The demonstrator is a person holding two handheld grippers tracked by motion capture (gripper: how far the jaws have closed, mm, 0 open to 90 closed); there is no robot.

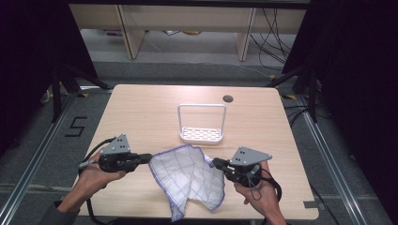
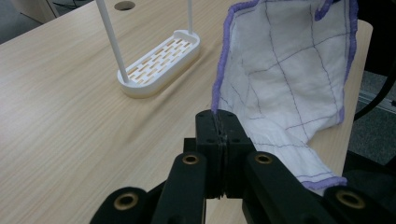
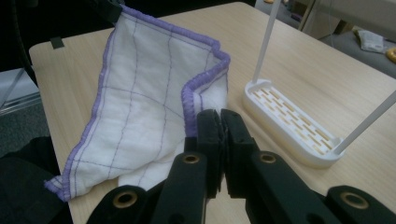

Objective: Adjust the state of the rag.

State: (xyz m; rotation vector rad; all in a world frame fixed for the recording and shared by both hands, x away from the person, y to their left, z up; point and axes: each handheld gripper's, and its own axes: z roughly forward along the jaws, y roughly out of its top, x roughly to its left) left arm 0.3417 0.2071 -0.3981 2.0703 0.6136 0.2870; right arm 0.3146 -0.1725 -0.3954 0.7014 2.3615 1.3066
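A white cloth (image 1: 187,176) with purple stitched edges and a thin grid pattern hangs between my two grippers above the front of the wooden table (image 1: 141,112). My left gripper (image 1: 149,158) is shut on the cloth's left corner; the purple hem (image 2: 217,100) runs straight into the closed jaws (image 2: 218,122). My right gripper (image 1: 216,162) is shut on the right corner, with the folded hem (image 3: 189,100) pinched at its tips (image 3: 219,122). The cloth (image 3: 135,112) sags in the middle, and its lower end drapes toward the table's front edge.
A white slotted oval rack (image 1: 202,134) with a tall thin wire hoop handle (image 1: 202,106) stands just behind the cloth at the table's middle. A round cable hole (image 1: 228,98) sits further back. Dark curtains and floor rails flank the table.
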